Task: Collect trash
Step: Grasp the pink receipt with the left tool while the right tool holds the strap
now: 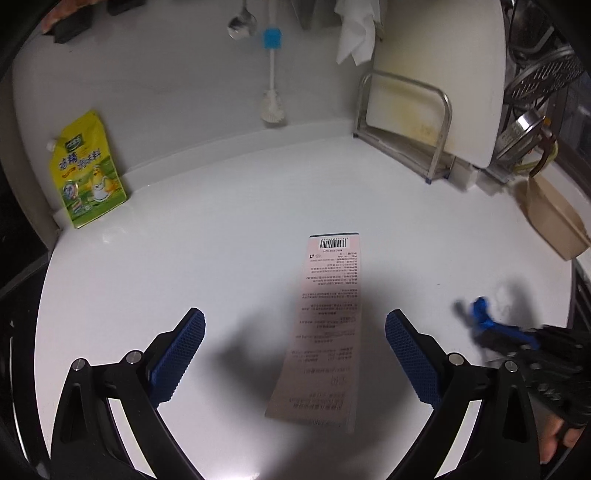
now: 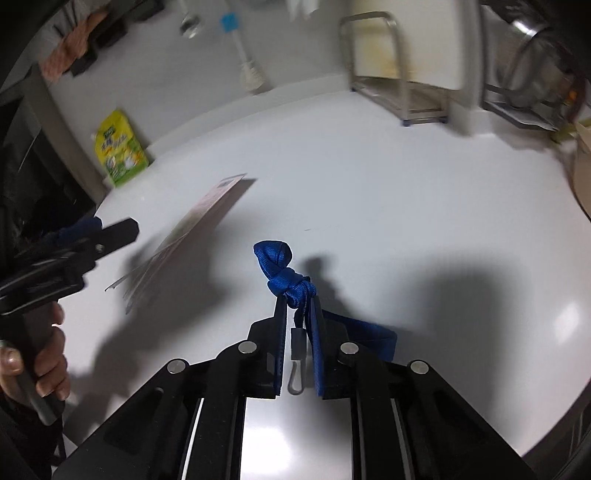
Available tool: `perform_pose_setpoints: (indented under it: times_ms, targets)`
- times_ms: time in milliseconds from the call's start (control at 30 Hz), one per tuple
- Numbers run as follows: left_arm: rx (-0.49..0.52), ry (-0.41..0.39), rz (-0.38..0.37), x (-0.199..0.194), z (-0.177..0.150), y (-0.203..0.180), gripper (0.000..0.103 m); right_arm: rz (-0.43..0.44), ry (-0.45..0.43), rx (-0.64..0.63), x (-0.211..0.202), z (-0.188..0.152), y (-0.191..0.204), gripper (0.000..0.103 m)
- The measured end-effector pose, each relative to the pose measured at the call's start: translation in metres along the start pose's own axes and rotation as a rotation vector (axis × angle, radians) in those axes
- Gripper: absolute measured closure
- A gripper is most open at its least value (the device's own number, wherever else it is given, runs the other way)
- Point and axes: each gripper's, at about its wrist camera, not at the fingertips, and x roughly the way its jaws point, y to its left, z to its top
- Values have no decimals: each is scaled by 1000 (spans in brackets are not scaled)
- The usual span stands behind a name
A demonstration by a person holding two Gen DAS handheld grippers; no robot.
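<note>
A long pink printed package (image 1: 325, 325) with a barcode lies flat on the white counter (image 1: 221, 229). My left gripper (image 1: 295, 325) is open, its blue pads (image 1: 181, 354) on either side of the package's near half and above it. The package shows blurred in the right wrist view (image 2: 192, 229). My right gripper (image 2: 297, 295) is shut on a knotted blue strap (image 2: 280, 269) with a small metal clip (image 2: 297, 369) hanging between the pads. The right gripper shows in the left wrist view (image 1: 480, 314) at the right, with a small white scrap (image 1: 504, 295) beyond it.
A yellow-green pouch (image 1: 86, 170) leans on the back wall at the left. A brush (image 1: 272, 99) and ladle (image 1: 242, 24) hang on the wall. A metal rack (image 1: 406, 125) holds a white cutting board. A beige box (image 1: 550, 218) stands at the right edge.
</note>
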Motion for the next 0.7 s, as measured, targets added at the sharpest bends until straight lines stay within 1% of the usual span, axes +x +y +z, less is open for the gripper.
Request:
perform_pose_setpoints:
  times_ms: [67,167,267,367,433,467,533,567,600,667,700]
  targets:
    - [18,16,12,10,1,-7,7,-5,-21,26,-8,-2,-10,91]
    - [26,57,23,27,0,-15,7,18,-40,67,-17,-3,-23,91]
    - [33,92,38,39,-1,-17,7,25,-66,70,-23,-2,-23,91]
    - [53,151,46,53,-3,-19,7,24,-67,52,-22,0,-20,91]
    - [54,166,39,59,-4,-20,7,22,-62,45,-22,-2,-19,91]
    - [44,166,19,59,-4,-19,8,23,-60,44,-22,-3,-19,91]
    - [15,174,-38,59,-4,-17,17,22,-61,39,-22,-3,-17,91]
    - [15,163,-43,57,-4,-17,25,21,-63,38,-22,-3,-17,91]
    - [26,155,-44,56,-4,-20,38,20,-67,37,-23,-3,-16,91]
    - [39,145,-64,52,-4,-23,54,24,-74,31,-25,-4,-14,91]
    - [39,150,-74,52,-4,-24,54,24,-77,25,-26,-5,-12,91]
